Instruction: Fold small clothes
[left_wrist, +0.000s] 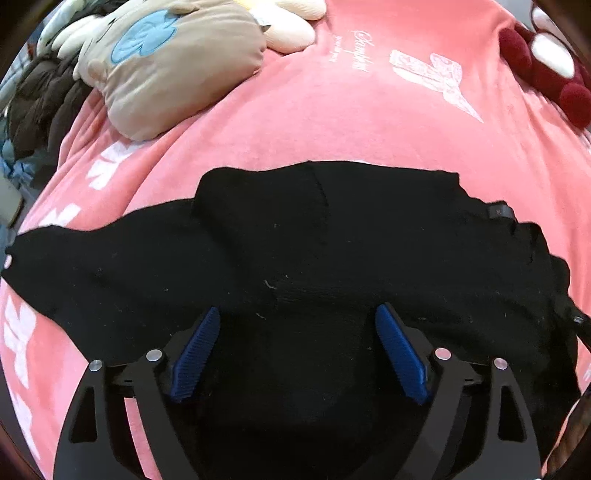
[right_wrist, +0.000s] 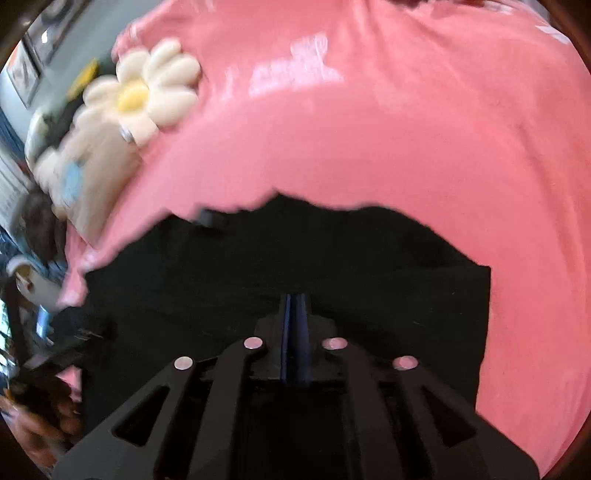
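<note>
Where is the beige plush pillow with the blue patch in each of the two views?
Left wrist view: beige plush pillow at upper left, lying on the pink blanket.
Right wrist view: beige plush pillow at the left edge, blurred, below the daisy plush.
Shared landmark: the black garment.

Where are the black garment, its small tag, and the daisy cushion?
black garment (left_wrist: 295, 240): left wrist view, middle of the cloth.
small tag (left_wrist: 498, 212): left wrist view, tag face.
daisy cushion (right_wrist: 133, 96): right wrist view, yellow centre.
</note>
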